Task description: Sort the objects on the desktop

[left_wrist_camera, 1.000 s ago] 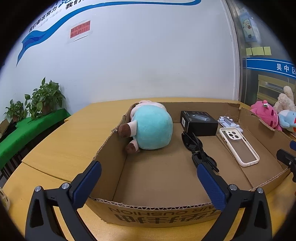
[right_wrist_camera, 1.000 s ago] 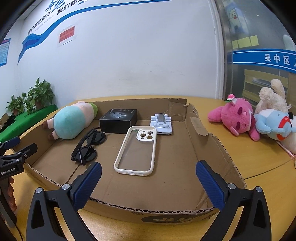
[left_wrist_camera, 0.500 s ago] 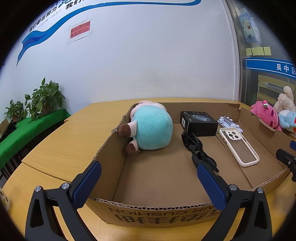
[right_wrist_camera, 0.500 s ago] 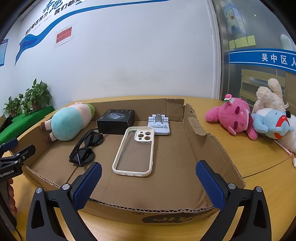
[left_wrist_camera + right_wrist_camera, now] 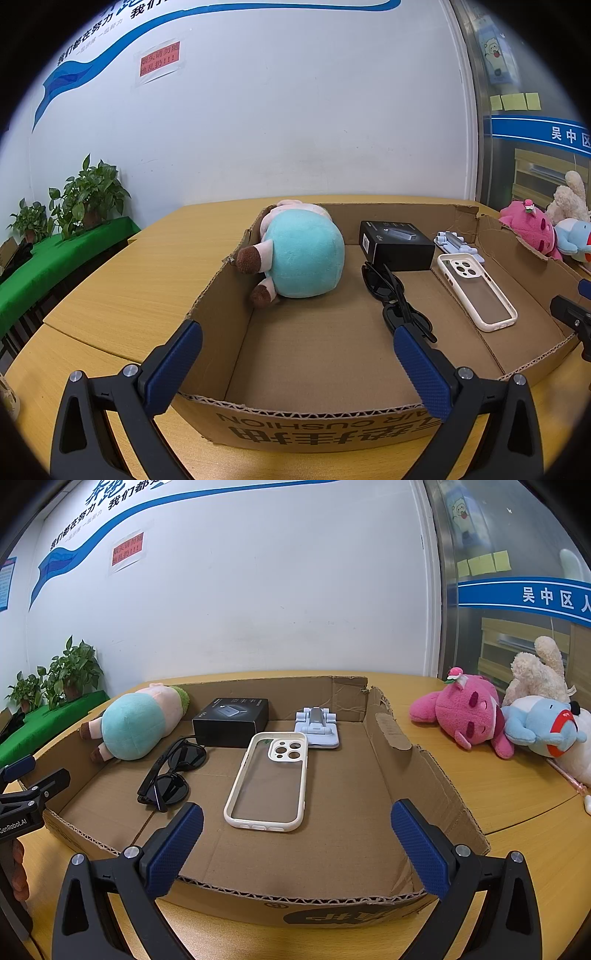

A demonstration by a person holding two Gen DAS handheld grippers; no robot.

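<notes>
A shallow cardboard box (image 5: 314, 428) (image 5: 391, 738) lies on the wooden table. Inside it lie a teal plush pig (image 5: 303, 258) (image 5: 136, 727), a black box (image 5: 397, 243) (image 5: 232, 722), black sunglasses (image 5: 391, 295) (image 5: 173, 771), a cream phone case (image 5: 476, 291) (image 5: 271, 781) and a white phone stand (image 5: 456, 242) (image 5: 319, 729). My left gripper (image 5: 295, 365) is open and empty over the box's near left edge. My right gripper (image 5: 295, 845) is open and empty over the near right edge.
A pink plush (image 5: 465, 712), a blue plush (image 5: 539, 727) and a cream plush (image 5: 535, 668) lie on the table right of the box. Potted plants (image 5: 85, 195) stand on a green surface at far left. A white wall is behind.
The right wrist view has shifted slightly, raised and drawn back a little from the box. The left gripper and the objects have not moved.
</notes>
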